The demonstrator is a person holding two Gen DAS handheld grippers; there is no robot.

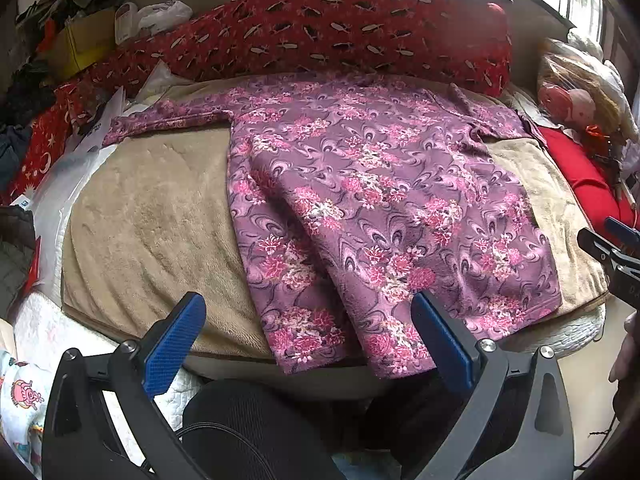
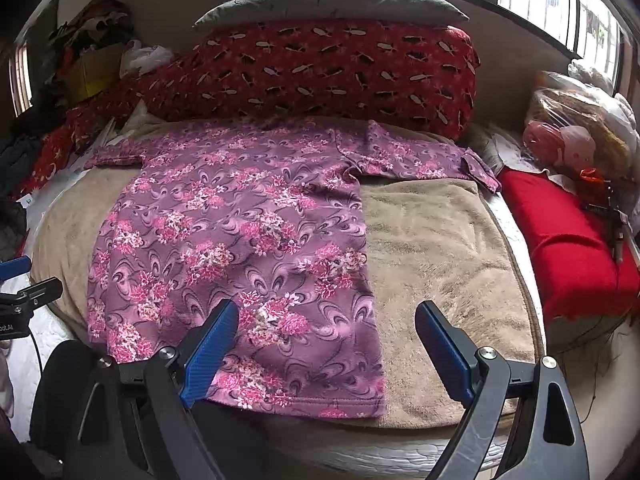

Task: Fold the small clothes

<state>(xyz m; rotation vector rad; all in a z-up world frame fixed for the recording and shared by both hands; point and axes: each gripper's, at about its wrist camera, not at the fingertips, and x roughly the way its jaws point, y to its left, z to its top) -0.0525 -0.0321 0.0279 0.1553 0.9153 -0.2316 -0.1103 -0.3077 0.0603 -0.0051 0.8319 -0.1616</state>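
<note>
A purple long-sleeved top with pink flowers [image 1: 360,200] lies spread flat on a beige fleece blanket [image 1: 152,216], sleeves out to both sides, hem hanging a little over the near edge. It also shows in the right wrist view [image 2: 240,240] on the blanket [image 2: 440,260]. My left gripper [image 1: 308,328] is open and empty, just in front of the hem's left part. My right gripper [image 2: 326,344] is open and empty, above the hem's right corner. Its tip shows at the right edge of the left wrist view [image 1: 608,244].
A long red patterned pillow [image 1: 320,28] lies behind the top, with a grey pillow [image 2: 332,0] above it. A red cloth [image 2: 568,240] and plastic bags [image 2: 572,136] sit to the right. Clutter and a yellow box [image 1: 80,44] are at the back left.
</note>
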